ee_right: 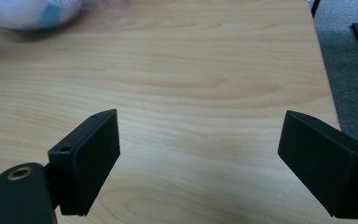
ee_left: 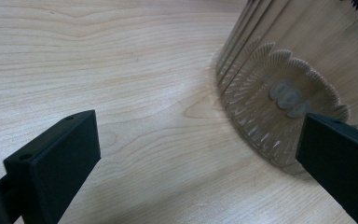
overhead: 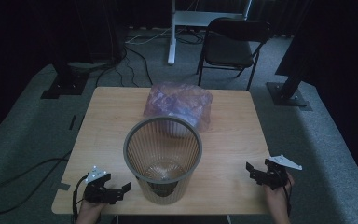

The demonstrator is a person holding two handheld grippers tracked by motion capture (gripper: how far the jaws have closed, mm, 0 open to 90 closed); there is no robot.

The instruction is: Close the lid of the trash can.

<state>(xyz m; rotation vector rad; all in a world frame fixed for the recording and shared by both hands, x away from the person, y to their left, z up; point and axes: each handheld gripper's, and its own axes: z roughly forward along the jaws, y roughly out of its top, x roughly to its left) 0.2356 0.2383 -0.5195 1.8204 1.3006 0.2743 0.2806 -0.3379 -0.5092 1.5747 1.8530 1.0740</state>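
High view first: a ribbed bin (overhead: 162,158) stands upright near the front of the bench (overhead: 233,140), open end up, and as far as I can tell there's nothing in it, just the base showing through the see-through wall; right behind it lies a crumpled purple bag (overhead: 179,105), touching or nearly touching the far rim, can't tell which; looks like a liner waiting to go in, so my guess is the job is lining the bin and hasn't started. Left gripper (overhead: 116,191) sits low at the front left, just beside the bin's foot, fingers (ee_left: 56,163) spread wide on nothing; left gripper view has the bin's base (ee_left: 279,112) close up at the right, so it's probably placed to steady the bin. Right gripper (overhead: 255,171) rests at the front right, well apart from the bin, fingers (ee_right: 88,158) apart too, empty, aimed across bare bench with the bag (ee_right: 37,14) at the far top left; probably parked either side so both can reach in.
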